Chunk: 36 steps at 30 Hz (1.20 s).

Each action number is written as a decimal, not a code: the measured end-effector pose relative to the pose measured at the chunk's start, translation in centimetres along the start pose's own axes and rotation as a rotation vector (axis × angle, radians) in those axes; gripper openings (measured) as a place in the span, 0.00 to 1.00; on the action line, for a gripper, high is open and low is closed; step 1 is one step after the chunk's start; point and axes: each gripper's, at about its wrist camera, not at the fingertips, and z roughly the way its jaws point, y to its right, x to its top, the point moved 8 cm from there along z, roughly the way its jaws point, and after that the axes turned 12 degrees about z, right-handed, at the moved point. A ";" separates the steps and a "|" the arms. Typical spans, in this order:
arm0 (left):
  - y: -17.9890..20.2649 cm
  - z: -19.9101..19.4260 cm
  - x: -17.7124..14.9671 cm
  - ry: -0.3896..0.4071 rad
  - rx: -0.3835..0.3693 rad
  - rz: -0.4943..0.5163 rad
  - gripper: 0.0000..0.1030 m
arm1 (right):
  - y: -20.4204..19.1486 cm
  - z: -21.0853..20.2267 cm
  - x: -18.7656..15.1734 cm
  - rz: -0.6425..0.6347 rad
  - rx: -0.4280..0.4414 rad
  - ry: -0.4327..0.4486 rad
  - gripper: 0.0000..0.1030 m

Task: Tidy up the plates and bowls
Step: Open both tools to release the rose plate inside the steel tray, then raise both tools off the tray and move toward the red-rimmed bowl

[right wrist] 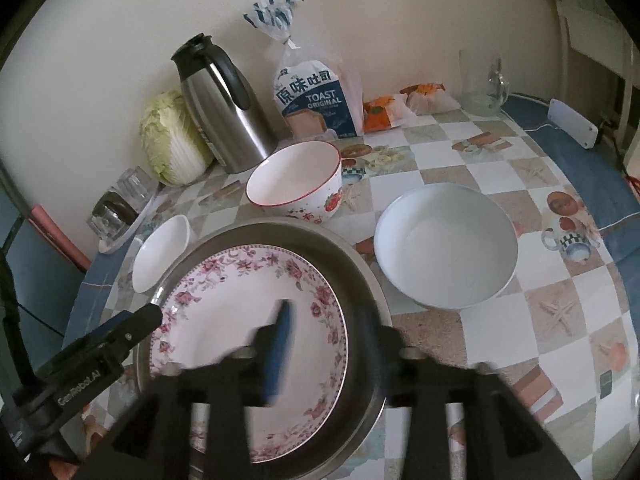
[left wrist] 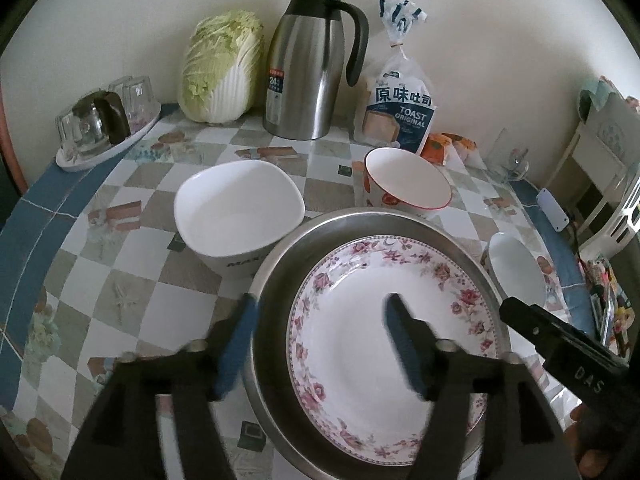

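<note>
Presently listed: floral plate [left wrist: 372,344] lying inside the steel basin [left wrist: 272,276], near edge of the checked table [left wrist: 132,280]. Left gripper [left wrist: 320,344] released, jaws straddling the basin's left rim. Right gripper [right wrist: 332,344] released, straddling its right rim. Beyond: square white bowl [left wrist: 236,208], red-rimmed bowl [left wrist: 404,184], round white bowl [right wrist: 444,248]. Far: thermos jug [left wrist: 308,64], cabbage [left wrist: 220,68], toast bag [left wrist: 404,108].

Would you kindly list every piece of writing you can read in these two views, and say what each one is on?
"原味吐司" and "TOAST ORIGINAL": on the bread bag.
"24": on the red label of the steel jug; its smaller print is too small to read.
"DAS": on the right gripper.
"GenRobot.AI": on the left gripper.
"MA...": on the square white bowl, the rest hidden behind the metal basin.
</note>
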 end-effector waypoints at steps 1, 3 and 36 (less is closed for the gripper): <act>0.1 0.0 0.0 0.001 0.000 0.001 0.79 | 0.1 0.0 -0.1 -0.002 -0.004 0.002 0.63; 0.0 0.0 0.0 0.001 0.001 0.001 0.80 | 0.1 0.1 -0.1 -0.005 -0.004 -0.004 0.64; -1.1 -1.7 -0.6 0.020 0.077 -0.047 0.91 | 1.2 -1.2 -0.8 -0.015 -0.056 0.003 1.00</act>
